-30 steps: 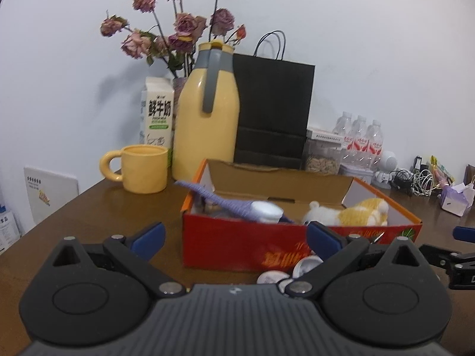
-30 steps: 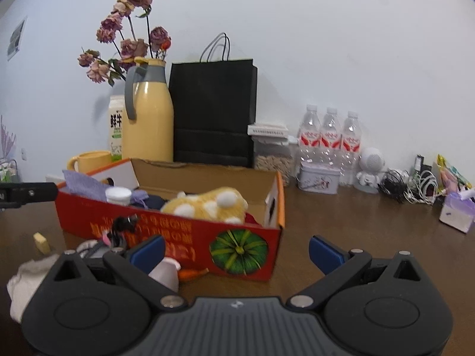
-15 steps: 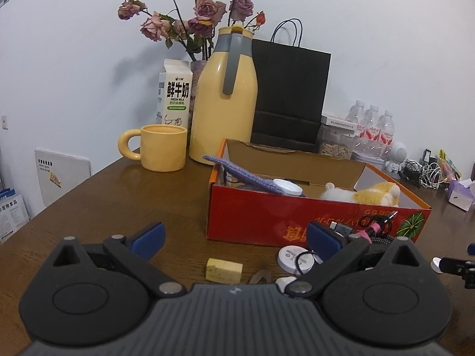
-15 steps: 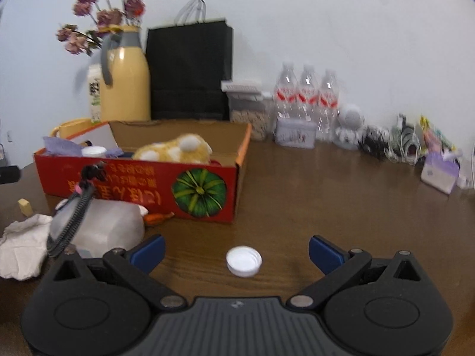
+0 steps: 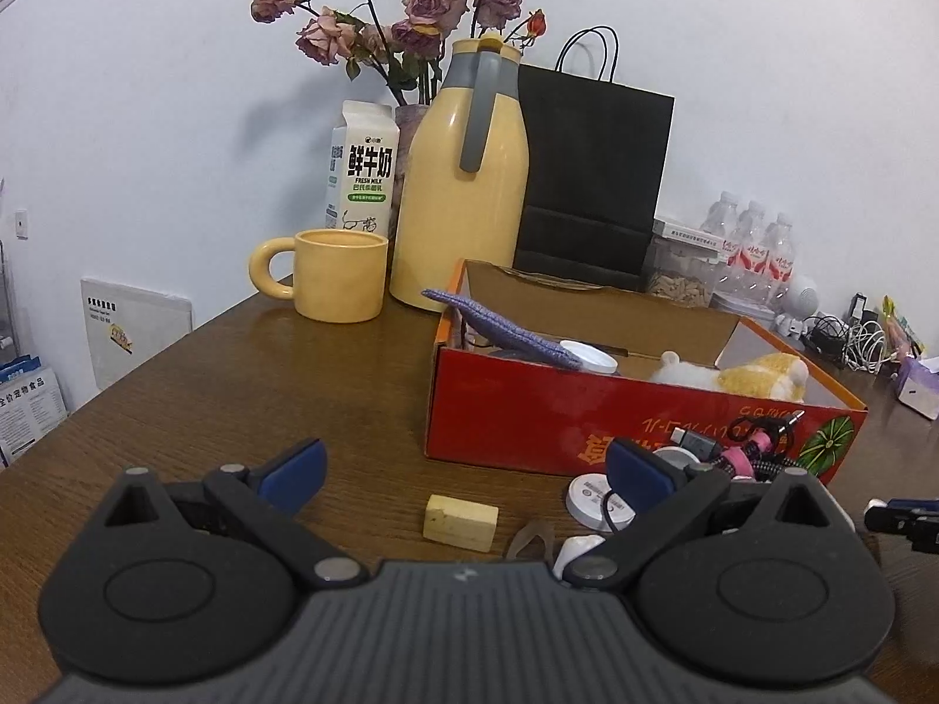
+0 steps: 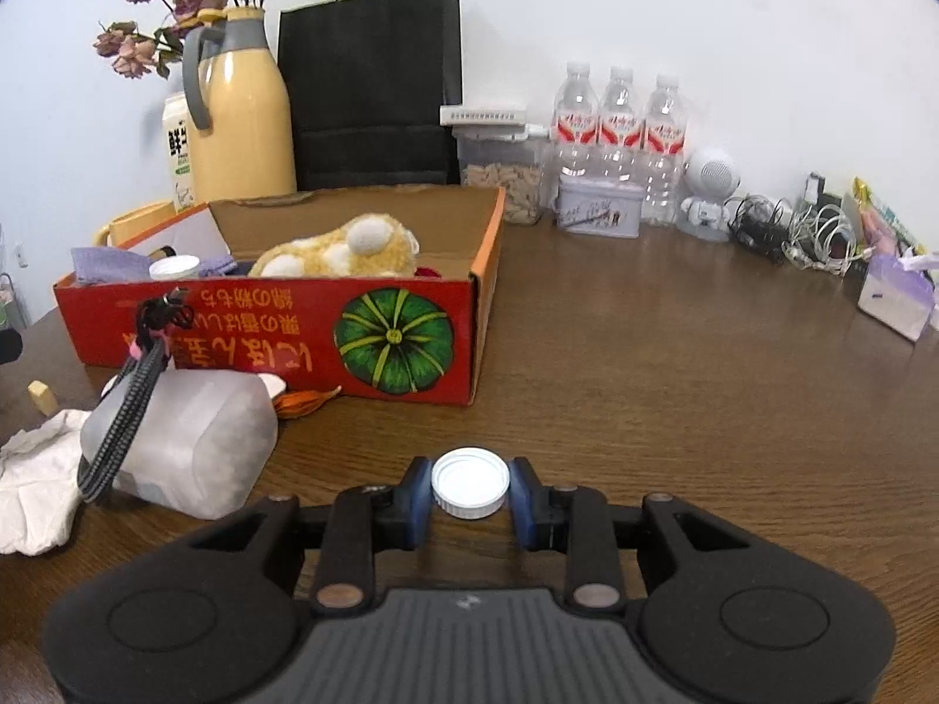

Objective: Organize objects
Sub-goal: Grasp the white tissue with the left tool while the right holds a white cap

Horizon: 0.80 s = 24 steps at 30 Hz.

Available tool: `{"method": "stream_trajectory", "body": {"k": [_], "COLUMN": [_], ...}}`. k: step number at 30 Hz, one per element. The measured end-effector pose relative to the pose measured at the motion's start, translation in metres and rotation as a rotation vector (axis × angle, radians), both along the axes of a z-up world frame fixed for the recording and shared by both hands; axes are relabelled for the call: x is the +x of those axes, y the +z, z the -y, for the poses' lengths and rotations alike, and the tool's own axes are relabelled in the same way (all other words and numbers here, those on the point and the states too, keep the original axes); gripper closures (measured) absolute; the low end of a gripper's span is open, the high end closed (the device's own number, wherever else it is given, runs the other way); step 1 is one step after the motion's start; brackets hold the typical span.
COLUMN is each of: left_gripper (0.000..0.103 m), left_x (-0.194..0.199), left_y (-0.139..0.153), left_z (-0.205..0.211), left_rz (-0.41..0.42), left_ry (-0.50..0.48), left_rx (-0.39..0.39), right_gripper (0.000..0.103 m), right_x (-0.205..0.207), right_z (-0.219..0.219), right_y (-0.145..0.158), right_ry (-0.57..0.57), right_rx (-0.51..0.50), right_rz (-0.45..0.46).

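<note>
While pinched at both sides, white cap sits on the wooden table, well in front of the red box.

Right gripper jaws just closed onto cap, blue pads touching its rim: pick-up step, by the look of it. Next, probably: lift clear, carry over box wall, release inside beside plush toy. Left gripper spread wide, holding nothing, above yellow block.

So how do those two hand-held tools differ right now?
The right tool has just been closing: its blue pads sit against both sides of a white bottle cap on the table. The left tool stands wide open and holds nothing; a small yellow block lies on the table between its fingers, untouched. Both share black arms and blue pads, and both face the red box.
</note>
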<state>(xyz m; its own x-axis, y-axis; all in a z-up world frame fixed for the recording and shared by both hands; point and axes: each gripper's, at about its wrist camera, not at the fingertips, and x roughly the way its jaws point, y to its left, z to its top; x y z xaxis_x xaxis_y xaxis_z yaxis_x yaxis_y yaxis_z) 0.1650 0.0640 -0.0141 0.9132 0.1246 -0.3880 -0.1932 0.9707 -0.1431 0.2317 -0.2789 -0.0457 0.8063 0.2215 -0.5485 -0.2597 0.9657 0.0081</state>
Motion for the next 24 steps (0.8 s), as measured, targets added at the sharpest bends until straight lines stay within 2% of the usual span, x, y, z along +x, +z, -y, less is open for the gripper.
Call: {"method": "stream_trajectory", "body": {"k": [8,11,17,24], "left_gripper": [0.0,0.0,0.0,0.0], "left_x": [0.001,-0.003,-0.003,0.003], "left_y": [-0.002,0.001,-0.002,-0.006], "left_z": [0.003,0.009,0.038,0.063], "left_rz": [-0.027,-0.047,-0.203,-0.274], "left_ry": [0.02,0.001,-0.091,-0.136], "left_rx": [0.018,0.009,0.05,0.062], "right_gripper": [0.076,0.076,0.076,0.076], "right_x": [-0.017,-0.02,-0.023,-0.029], "right_z": [-0.004,-0.005,-0.005,-0.005], "right_y": [0.011,0.013,0.014,0.016], "right_ry": [-0.007,-0.005,0.006,0.033], "right_rx": [-0.027,-0.031,-0.024,-0.016], "right_rz": [0.124,0.14,0.161,0.186]}}
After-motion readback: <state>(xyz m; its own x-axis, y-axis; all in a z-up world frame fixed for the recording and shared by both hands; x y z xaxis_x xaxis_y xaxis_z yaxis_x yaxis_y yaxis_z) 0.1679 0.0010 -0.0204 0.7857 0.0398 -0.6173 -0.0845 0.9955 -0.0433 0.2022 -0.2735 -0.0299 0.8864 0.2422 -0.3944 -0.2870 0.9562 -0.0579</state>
